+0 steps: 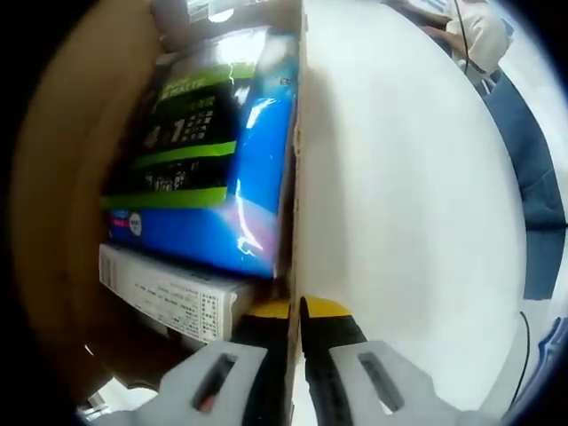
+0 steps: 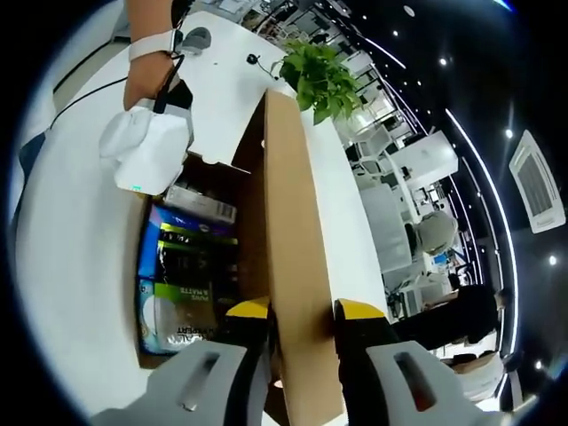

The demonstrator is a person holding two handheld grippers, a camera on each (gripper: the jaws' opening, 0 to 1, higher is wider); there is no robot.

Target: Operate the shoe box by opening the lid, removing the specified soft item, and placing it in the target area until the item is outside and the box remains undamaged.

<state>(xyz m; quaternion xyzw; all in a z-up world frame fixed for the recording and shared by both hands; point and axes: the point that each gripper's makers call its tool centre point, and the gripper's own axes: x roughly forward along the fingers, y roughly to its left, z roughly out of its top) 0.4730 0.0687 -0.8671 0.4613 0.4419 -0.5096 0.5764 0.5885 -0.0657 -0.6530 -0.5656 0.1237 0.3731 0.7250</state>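
box: brown cardboard box (image 2: 293, 266) on a white table (image 2: 71, 257), open at the top, contents showing in both views
lid: flap (image 2: 288, 213) stands up on edge, running from the right gripper toward the far end of the box
right gripper: right gripper (image 2: 302, 324) has its yellow-tipped jaws either side of the flap's near edge, pinching it, cardboard fills the gap between them
left gripper: left gripper (image 1: 295, 312) straddles the box wall (image 1: 294, 177), one jaw inside the box, one outside over the table (image 1: 399, 195); jaws narrow, the wall edge sits between them, looks clamped on it
left gripper seen from right view: white housing (image 2: 146, 146) at the far end of the box, a person's forearm (image 2: 146, 62) with a white wrist strap behind it
soft item: blue and green plastic pack (image 1: 209, 151) lying inside the box, tight against the inner wall, glossy wrap with glare; same pack in right gripper view (image 2: 182, 257), mid box
other contents: white carton with small print (image 1: 173, 297) just beside the pack at the near end, touching it; in right gripper view a pale printed pack (image 2: 173, 324) near the right gripper end and a white carton (image 2: 202, 204) at the far end
item place: still inside the box, not lifted
table extras: potted green plant (image 2: 319, 80) past the far end of the box, black cable (image 2: 89, 93) across the table
background: blue seat (image 1: 532, 177) beyond the table edge; dark ceiling with lights (image 2: 461, 124)
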